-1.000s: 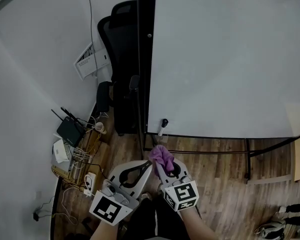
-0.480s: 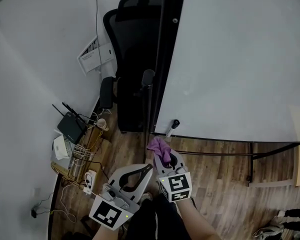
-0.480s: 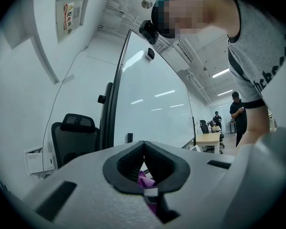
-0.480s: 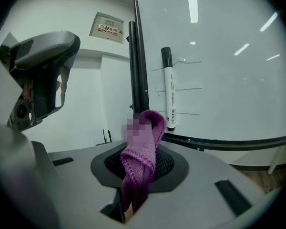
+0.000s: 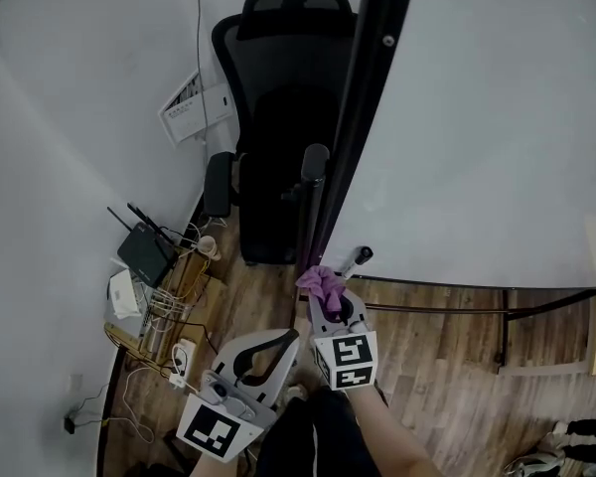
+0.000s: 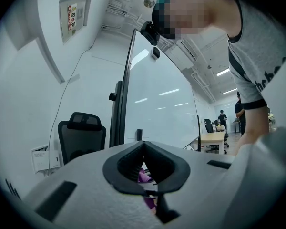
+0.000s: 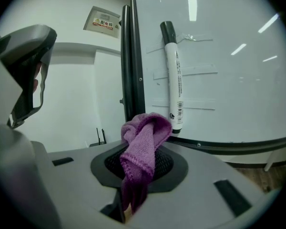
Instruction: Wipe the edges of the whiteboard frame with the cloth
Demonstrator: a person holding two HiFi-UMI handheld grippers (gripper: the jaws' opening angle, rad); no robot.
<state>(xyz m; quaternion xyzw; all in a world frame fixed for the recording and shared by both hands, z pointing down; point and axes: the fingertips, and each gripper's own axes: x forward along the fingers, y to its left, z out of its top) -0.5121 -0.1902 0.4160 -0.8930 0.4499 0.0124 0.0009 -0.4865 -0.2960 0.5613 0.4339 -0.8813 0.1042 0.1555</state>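
The whiteboard fills the upper right of the head view, with its black left frame edge running down to the lower left corner. My right gripper is shut on a purple cloth, bunched just below that corner. In the right gripper view the cloth sticks up between the jaws, close to the black frame edge and the bottom frame rail. My left gripper hangs lower left, shut and holding nothing; its own view shows the frame edge.
A marker clings to the board near the corner, also the marker in the head view. A black office chair stands left of the frame. A router, cables and a power strip lie on the wooden floor at left.
The view has shifted so the frame edge and chair sit further right. My right gripper with the cloth has moved up closer to the board's lower left corner. The left gripper stayed low.
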